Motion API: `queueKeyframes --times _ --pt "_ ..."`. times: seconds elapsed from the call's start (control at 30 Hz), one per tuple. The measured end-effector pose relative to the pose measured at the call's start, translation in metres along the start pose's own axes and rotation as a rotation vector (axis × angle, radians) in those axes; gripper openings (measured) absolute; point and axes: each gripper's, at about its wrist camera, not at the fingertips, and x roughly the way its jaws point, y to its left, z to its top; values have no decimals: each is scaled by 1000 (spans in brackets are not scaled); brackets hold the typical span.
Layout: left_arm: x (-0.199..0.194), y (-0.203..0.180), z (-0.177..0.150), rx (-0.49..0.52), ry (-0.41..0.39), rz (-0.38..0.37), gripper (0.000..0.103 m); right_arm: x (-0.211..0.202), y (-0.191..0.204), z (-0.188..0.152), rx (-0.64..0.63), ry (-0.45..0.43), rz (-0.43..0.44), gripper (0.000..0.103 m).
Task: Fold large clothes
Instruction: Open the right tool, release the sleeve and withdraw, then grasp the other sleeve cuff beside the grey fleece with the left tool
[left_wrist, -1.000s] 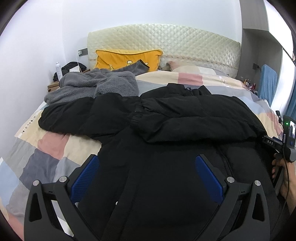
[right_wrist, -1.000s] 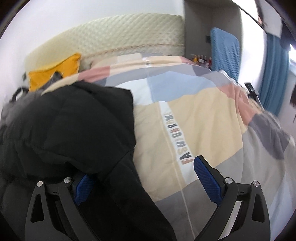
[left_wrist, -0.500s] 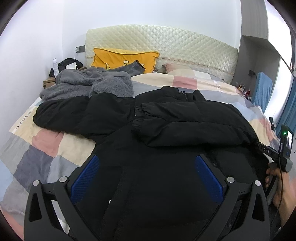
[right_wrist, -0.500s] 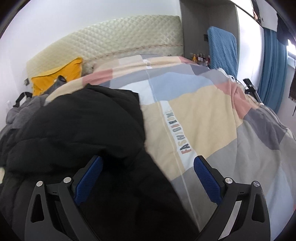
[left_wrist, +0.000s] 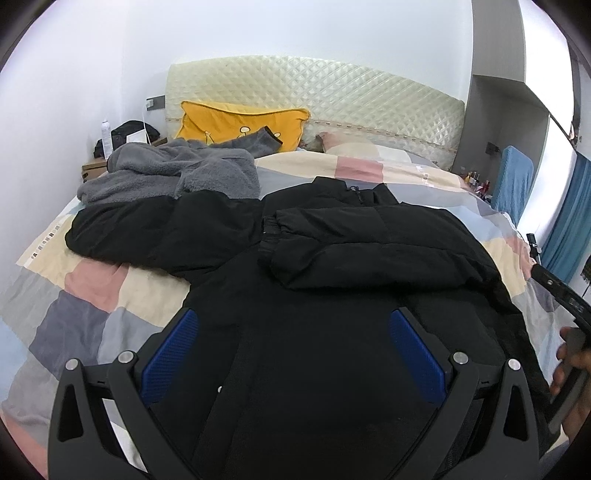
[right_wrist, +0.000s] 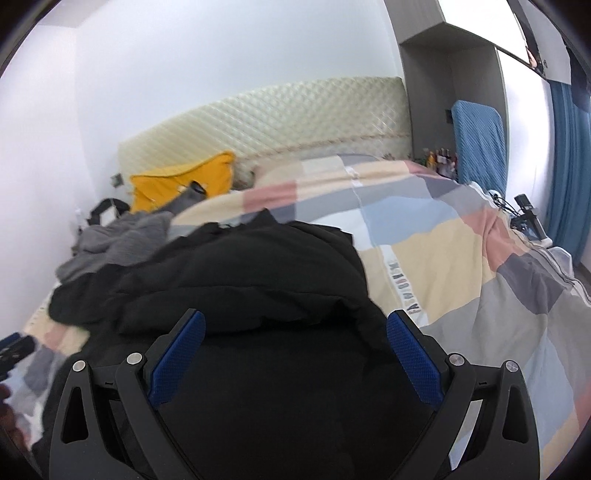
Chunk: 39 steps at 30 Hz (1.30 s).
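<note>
A large black padded jacket (left_wrist: 314, 295) lies spread on the bed's patchwork quilt (left_wrist: 92, 295). Its right sleeve (left_wrist: 369, 243) is folded across the chest, cuff toward the left; the other sleeve (left_wrist: 147, 229) stretches out to the left. My left gripper (left_wrist: 293, 343) hovers open above the jacket's lower body, nothing between its blue pads. My right gripper (right_wrist: 293, 347) is open too, above the jacket (right_wrist: 258, 295) near its right edge. In the left wrist view the right gripper's body (left_wrist: 561, 295) and a hand (left_wrist: 570, 365) show at the right edge.
A grey fleece garment (left_wrist: 166, 173) is heaped at the bed's upper left, beside a yellow pillow (left_wrist: 240, 122) against the quilted headboard (left_wrist: 314, 88). A nightstand with a bottle (left_wrist: 106, 134) stands at the left. The quilt (right_wrist: 461, 277) lies bare to the jacket's right.
Both grippers have risen and drawn back from the jacket. The right one has swung left, so the jacket now fills the space under its fingers. Both stay open.
</note>
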Motion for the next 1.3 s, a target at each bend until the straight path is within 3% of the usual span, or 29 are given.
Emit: queueKeyframes --times 0.57,0.87,1.1,1.3 --pt "-19 -8 -9 39 -8 -23 103 -102 31 -38 -91 -107 52 100" --pt "-20 -16 -10 79 3 -46 103 -100 33 -40 -104 -127 47 101" --pt "-19 2 16 46 20 -18 103 -101 31 -42 -95 -127 47 101" --pt "-30 27 57 49 8 23 103 -102 29 -42 -85 -129 47 101"
